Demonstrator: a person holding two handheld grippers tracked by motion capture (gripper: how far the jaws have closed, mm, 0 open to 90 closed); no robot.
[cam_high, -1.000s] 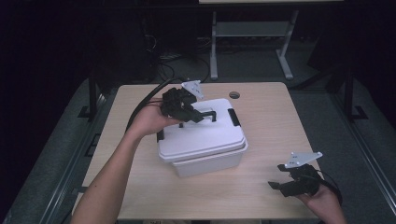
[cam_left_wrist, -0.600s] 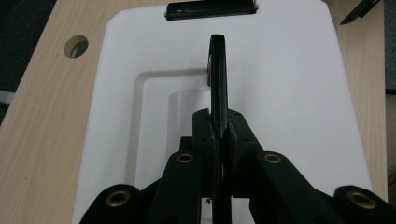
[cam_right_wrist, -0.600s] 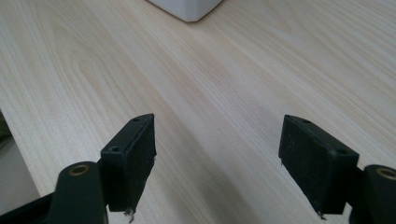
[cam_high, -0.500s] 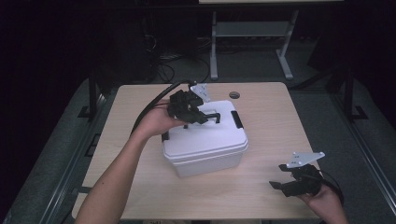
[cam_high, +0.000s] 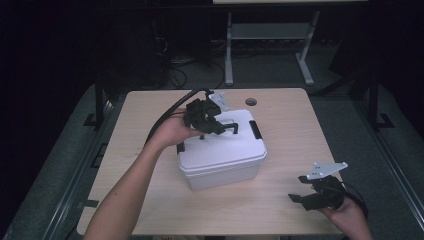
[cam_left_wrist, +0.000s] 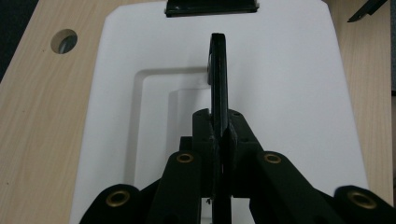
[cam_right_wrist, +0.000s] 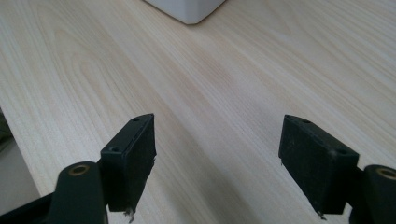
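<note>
White lidded box (cam_high: 222, 155) at the centre of the desk (cam_high: 290, 125), with its black carrying handle (cam_left_wrist: 218, 70) raised upright from the lid's recess. The left hand-held gripper (cam_left_wrist: 219, 135) is clamped on this handle, jaws pressed together on its bar. The right hand-held gripper (cam_right_wrist: 217, 154) rests well to the right of the box, near the desk's front edge, jaws wide apart and holding nothing. Step in hand, by judgement: lifting or shifting the box by its handle. The next move calls for a steady, vertical pull so the box hangs level.
</note>
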